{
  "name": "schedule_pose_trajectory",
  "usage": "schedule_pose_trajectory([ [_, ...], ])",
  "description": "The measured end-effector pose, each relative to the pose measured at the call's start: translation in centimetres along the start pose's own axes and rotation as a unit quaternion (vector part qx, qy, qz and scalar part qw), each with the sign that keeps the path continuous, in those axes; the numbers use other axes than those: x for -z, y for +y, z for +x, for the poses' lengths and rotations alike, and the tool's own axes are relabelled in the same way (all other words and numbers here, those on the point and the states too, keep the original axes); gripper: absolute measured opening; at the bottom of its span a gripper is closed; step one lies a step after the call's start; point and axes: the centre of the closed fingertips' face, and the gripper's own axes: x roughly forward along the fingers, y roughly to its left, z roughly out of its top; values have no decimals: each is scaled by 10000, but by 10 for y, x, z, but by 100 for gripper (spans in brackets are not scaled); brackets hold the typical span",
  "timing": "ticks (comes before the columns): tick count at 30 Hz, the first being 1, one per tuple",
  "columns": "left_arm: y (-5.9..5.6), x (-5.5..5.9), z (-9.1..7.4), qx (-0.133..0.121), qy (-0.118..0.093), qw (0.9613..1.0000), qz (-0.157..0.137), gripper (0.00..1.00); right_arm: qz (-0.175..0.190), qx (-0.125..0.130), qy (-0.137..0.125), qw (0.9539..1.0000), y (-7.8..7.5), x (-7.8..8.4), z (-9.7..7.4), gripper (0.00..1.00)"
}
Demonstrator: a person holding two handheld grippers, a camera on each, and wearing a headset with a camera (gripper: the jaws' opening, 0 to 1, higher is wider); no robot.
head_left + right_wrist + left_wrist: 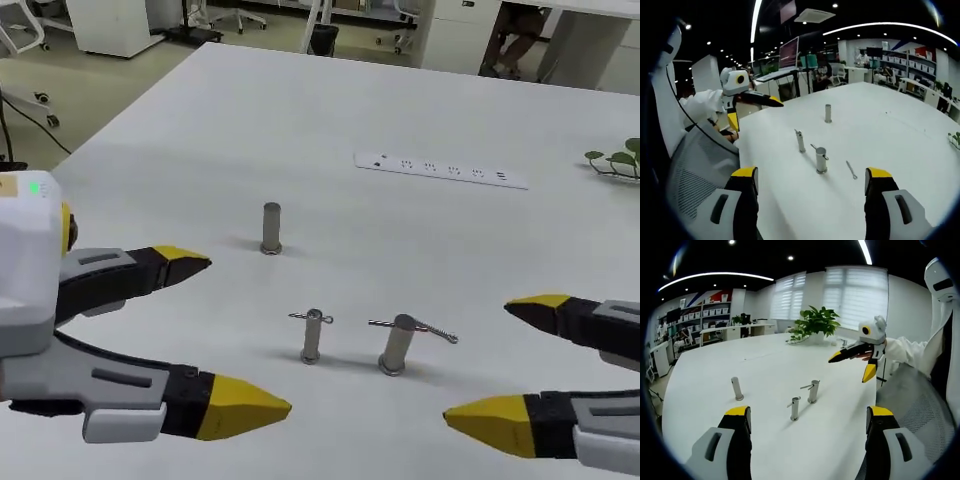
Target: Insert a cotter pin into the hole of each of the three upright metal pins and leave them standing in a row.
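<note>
Two hand-held grippers hover low over a white worktop (200, 140), their yellow tips angled inward toward each other. The left hand-held gripper (225, 335) has its jaws spread wide and grips nothing. The right hand-held gripper (480, 360), at the end of a white sleeve (900, 347), is just as wide and just as empty.

Between the two stands the thick pin (395, 347), upright, with a cotter (380, 323) through the hole near its top. It sits closer to the right hand-held gripper, and no jaw touches it. Just left of the thick pin stands the thin pin (313, 338), also upright, with a second cotter (325, 319) through its top. It is nearer the left hand-held gripper. A third pin (271, 228) stands alone, behind and to the left of the thick pin and well apart from it.

A loose cotter (440, 333) lies flat just right of the thick pin. The right gripper view shows it clear of the pin's base.

A power strip (440, 170) lies well behind the thick pin, and a plant (620, 160) is far off to its right.
</note>
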Motion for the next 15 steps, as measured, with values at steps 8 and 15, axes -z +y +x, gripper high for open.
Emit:
schedule_pose_trajectory([
  [8,9,-7,2,-29,-116,9999,-23,95,99,197,-1,9998,-11,3,-8,93],
  [15,30,-19,7,-200,-222,9996,-26,95,168,293,11,9994,-13,7,-13,94],
])
